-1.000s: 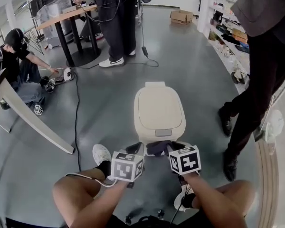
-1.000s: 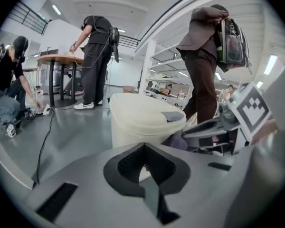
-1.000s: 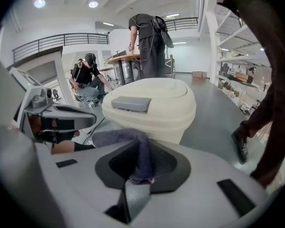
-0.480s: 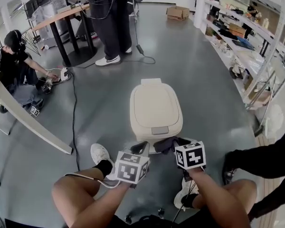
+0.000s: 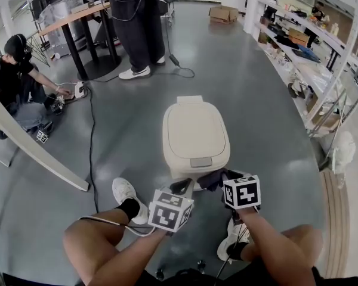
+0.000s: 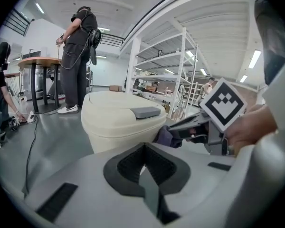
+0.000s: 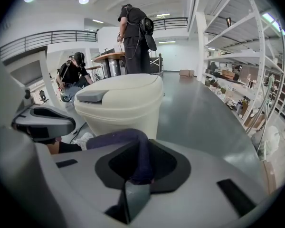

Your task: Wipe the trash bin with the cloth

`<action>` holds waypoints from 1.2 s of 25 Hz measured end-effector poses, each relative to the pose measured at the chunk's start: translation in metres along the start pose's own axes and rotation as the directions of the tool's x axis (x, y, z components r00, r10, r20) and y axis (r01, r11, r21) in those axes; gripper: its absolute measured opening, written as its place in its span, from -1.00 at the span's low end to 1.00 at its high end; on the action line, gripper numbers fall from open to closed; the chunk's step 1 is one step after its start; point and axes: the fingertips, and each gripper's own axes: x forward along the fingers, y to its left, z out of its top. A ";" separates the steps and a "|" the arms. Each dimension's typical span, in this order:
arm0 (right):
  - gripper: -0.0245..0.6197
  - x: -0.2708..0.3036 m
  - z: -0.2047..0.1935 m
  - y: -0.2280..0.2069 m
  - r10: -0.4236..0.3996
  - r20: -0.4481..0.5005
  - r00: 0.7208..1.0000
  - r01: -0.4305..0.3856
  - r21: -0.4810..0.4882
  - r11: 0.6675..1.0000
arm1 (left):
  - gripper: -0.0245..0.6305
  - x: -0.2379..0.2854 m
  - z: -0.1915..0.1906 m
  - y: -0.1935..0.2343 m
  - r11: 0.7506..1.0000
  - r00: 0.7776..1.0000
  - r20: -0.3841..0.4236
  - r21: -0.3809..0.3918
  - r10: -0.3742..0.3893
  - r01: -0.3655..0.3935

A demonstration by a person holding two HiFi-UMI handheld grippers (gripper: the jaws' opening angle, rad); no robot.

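A cream trash bin (image 5: 196, 133) stands shut on the grey floor (image 5: 256, 100) at the centre of the head view. Its rigid plastic lid (image 5: 195, 121) looks smooth and likely slick, and the body is probably light enough to skid under a hard push. At the bin's 6 o'clock, a dark purple cloth (image 5: 211, 179) hangs limp from the right gripper (image 5: 219, 179), whose fingers (image 7: 133, 198) are clamped on a fold of it. The soft fabric droops near the bin's front, and contact cannot be made out. The left gripper (image 5: 180, 187), just beside at 7 o'clock, has its fingers closed together on nothing. A steadying hold would best go on the lid's edge or rim. A person (image 5: 134, 22) stands by a table (image 5: 77, 16) at 11 o'clock, and shelving (image 5: 322, 46) lines 2 o'clock.
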 end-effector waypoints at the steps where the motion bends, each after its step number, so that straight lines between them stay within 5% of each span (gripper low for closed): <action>1: -0.72 0.000 -0.002 0.001 -0.003 -0.001 1.000 0.003 -0.006 1.000 | -0.93 0.000 -0.002 0.003 1.000 1.000 -0.002 0.000 0.007 -0.007; 9: -0.72 0.011 -0.027 0.047 0.058 -0.065 0.996 -0.063 -0.078 0.995 | -0.93 -0.014 -0.031 0.059 0.991 0.991 -0.040 -0.027 0.127 -0.129; 20: -0.72 0.048 -0.009 0.146 0.195 -0.106 0.975 -0.209 -0.145 0.967 | -0.93 -0.045 -0.052 0.122 0.963 0.976 -0.053 -0.164 0.210 -0.216; 30: -0.72 0.062 -0.011 0.151 0.187 -0.106 0.977 -0.200 -0.132 0.971 | -0.93 -0.055 -0.056 0.144 0.954 0.968 -0.055 -0.162 0.246 -0.252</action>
